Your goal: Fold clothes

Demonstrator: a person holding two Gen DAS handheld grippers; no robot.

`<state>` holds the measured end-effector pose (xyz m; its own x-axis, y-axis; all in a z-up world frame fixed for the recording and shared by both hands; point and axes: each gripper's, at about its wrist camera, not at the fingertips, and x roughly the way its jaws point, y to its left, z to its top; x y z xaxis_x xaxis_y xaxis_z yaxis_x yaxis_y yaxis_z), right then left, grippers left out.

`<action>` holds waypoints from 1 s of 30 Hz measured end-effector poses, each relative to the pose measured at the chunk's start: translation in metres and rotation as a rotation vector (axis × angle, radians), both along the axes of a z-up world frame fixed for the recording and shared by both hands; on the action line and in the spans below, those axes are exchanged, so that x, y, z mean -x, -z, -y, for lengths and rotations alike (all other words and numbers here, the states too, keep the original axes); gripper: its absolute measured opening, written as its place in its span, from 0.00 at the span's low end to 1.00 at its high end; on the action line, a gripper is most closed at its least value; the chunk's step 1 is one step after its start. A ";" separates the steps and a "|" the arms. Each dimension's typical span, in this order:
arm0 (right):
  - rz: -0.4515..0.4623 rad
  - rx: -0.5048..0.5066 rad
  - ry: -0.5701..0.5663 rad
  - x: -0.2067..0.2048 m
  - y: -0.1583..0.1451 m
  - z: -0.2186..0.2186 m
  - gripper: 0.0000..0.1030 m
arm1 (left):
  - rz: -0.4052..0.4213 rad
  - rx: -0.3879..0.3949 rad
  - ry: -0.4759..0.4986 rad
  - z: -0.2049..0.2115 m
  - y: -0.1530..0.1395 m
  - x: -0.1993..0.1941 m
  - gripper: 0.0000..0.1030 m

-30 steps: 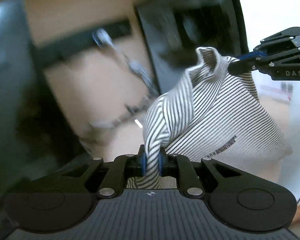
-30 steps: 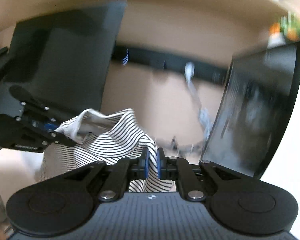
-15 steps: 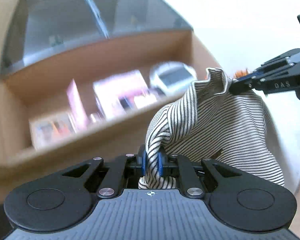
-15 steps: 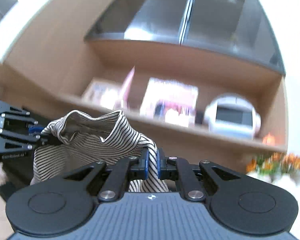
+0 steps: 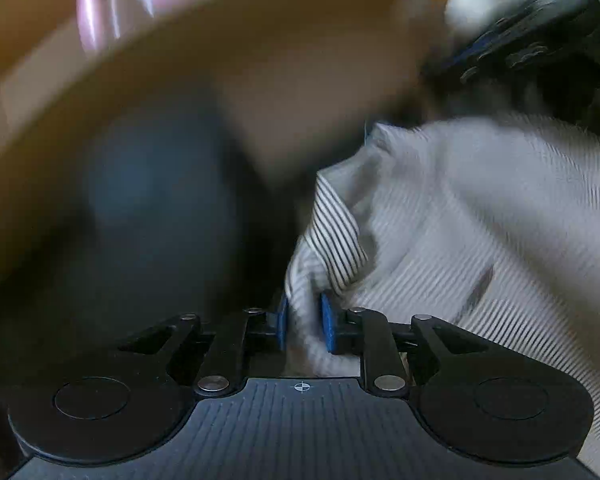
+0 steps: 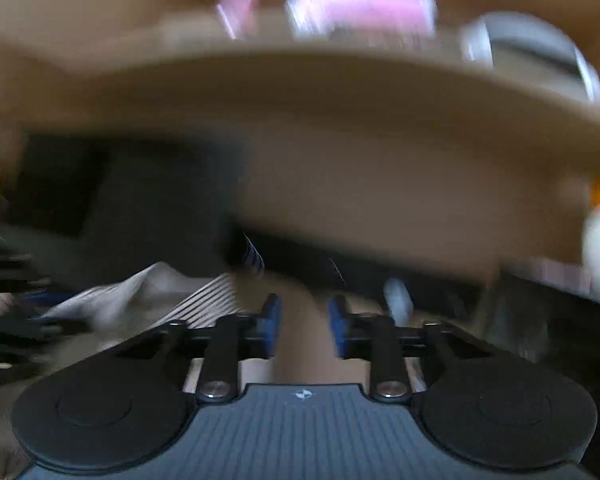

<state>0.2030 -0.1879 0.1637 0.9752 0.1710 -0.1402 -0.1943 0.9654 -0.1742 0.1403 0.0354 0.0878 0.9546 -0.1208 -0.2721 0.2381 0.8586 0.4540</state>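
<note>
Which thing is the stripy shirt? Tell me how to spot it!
Find the wooden shelf across the top, then look down right to the left gripper, whose jaws are opening. The stripy shirt is the soft cloth between them, the only thing with thin dark lines on white.

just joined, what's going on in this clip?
A person is folding a striped shirt with a handheld tool in each hand. The left tool has a bunched fold of the shirt between its blue pads, and its jaws are opening. The right tool is also opening, with nothing between its pads; the shirt lies off to its left in the right wrist view. Both views are heavily motion-blurred, with a wooden shelf behind.
</note>
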 end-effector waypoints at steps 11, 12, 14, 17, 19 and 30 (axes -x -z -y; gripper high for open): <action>-0.427 -0.237 -0.064 -0.018 0.134 0.014 1.00 | -0.512 0.445 -0.035 -0.039 0.081 -0.012 0.71; -0.462 -0.270 -0.087 -0.015 0.147 0.008 1.00 | -0.559 0.475 -0.012 -0.034 0.089 -0.014 0.72; -0.528 -0.345 -0.146 -0.010 0.172 -0.004 1.00 | -0.657 0.526 0.036 -0.022 0.111 -0.012 0.77; -0.611 -0.465 -0.207 -0.018 0.203 -0.018 1.00 | -0.748 0.577 0.072 -0.014 0.137 -0.016 0.78; -0.671 -0.540 -0.211 -0.030 0.219 -0.021 1.00 | -0.772 0.603 0.049 -0.020 0.144 -0.023 0.79; -0.709 -0.294 0.114 -0.069 0.273 0.010 1.00 | -0.810 0.550 -0.029 -0.035 0.163 -0.067 0.81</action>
<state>0.2716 -0.1977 -0.1091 0.6835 0.2017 -0.7015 -0.0603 0.9734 0.2211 0.2069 0.0708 -0.0754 0.5085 -0.4060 -0.7593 0.2764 0.9121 -0.3026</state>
